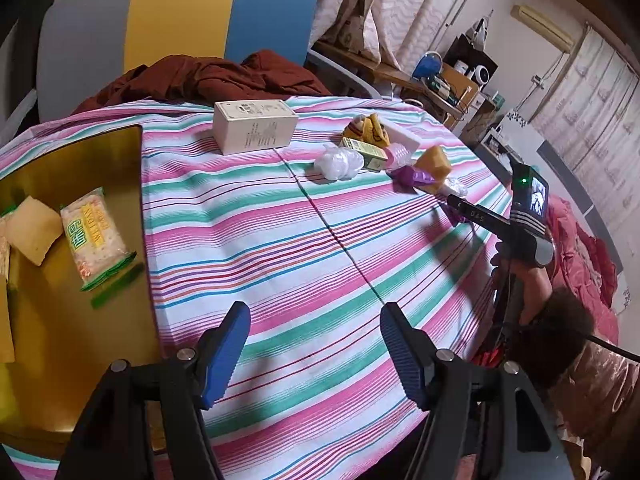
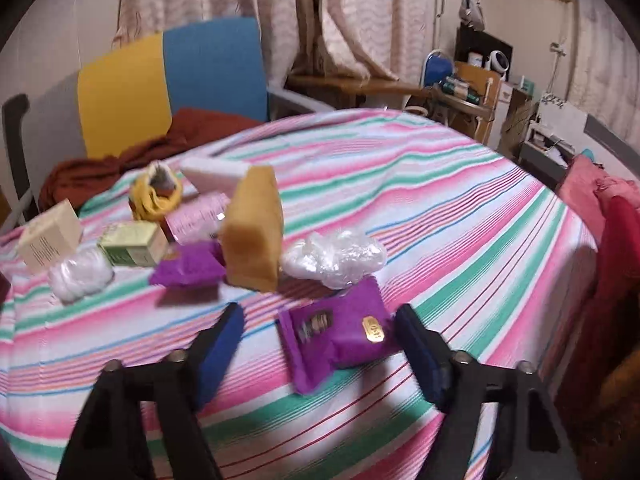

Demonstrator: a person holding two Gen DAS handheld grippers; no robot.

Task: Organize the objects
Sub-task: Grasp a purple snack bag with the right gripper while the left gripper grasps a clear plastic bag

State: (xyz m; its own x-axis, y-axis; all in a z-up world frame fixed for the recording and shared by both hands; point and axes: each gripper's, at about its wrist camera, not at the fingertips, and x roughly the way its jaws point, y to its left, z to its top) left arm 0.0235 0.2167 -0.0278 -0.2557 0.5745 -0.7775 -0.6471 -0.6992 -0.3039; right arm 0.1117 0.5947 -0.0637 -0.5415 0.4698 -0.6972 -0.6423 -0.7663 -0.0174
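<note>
My left gripper (image 1: 314, 344) is open and empty above the striped tablecloth (image 1: 320, 240), just right of a gold tray (image 1: 80, 168). The tray holds a green-edged cracker packet (image 1: 96, 240) and a yellow sponge (image 1: 34, 230). My right gripper (image 2: 320, 340) is open, its blue pads either side of a purple packet (image 2: 340, 336) lying on the cloth, not touching it. Behind it stand a tan sponge (image 2: 254, 232), a second purple packet (image 2: 188, 266), a clear plastic bundle (image 2: 336, 258), a green box (image 2: 134, 244) and a white wad (image 2: 80, 274).
A white carton (image 1: 254, 126) stands at the table's far side, with a yellow pouch (image 1: 368, 130) and a white block (image 2: 212, 172) near it. A chair with brown cloth (image 1: 208, 76) is behind the table. Red fabric (image 2: 616, 232) hangs at the right edge.
</note>
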